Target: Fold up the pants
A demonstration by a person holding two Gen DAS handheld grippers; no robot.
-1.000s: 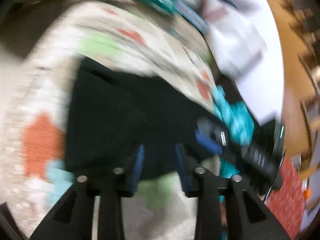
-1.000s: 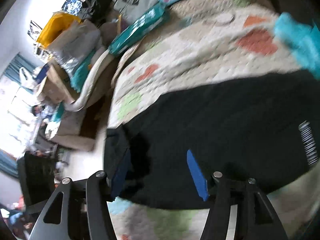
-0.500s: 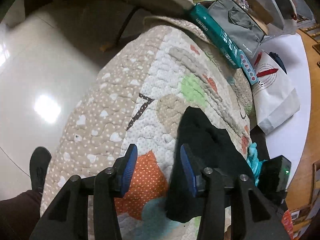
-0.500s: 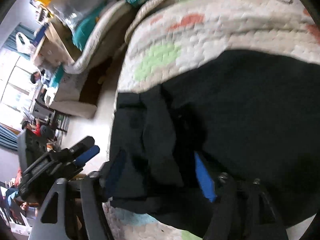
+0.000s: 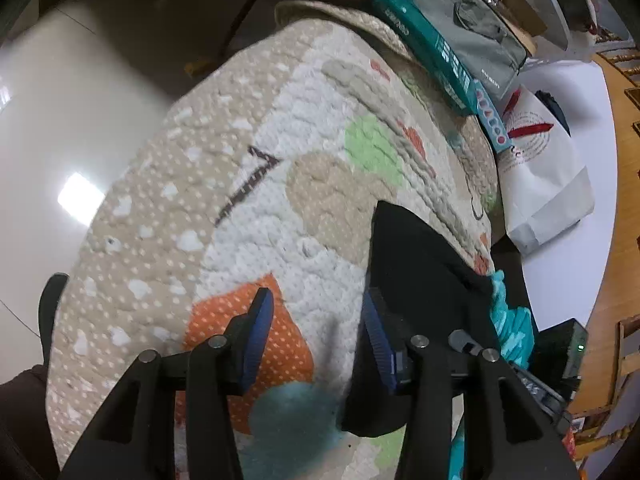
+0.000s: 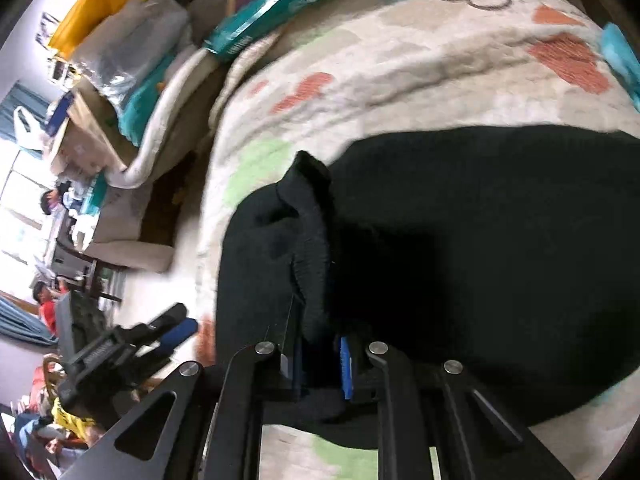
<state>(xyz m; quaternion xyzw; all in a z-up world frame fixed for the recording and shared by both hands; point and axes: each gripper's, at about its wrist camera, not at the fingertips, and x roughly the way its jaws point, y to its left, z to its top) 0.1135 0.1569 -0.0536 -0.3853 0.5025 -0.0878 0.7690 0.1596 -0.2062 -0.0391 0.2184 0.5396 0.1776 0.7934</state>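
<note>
The left wrist view looks down along its gripper (image 5: 316, 336) from close above the quilt (image 5: 248, 208), with the floor at 9 o'clock. The right wrist view sits nearer the black pants (image 6: 480, 240), clutter at 11 o'clock. Both share quilt, pants and the teal box (image 5: 424, 48).

A quilted blanket (image 5: 248, 216) with orange, green and beige patches covers the surface, and a long teal box (image 5: 424, 44) lies along its far edge, beside a grey bag (image 5: 476, 40). A white paper bag (image 5: 544, 176) stands past the edge, near a crumpled turquoise cloth (image 5: 510, 320). A yellow bag (image 6: 86, 10) tops the clutter beyond.
</note>
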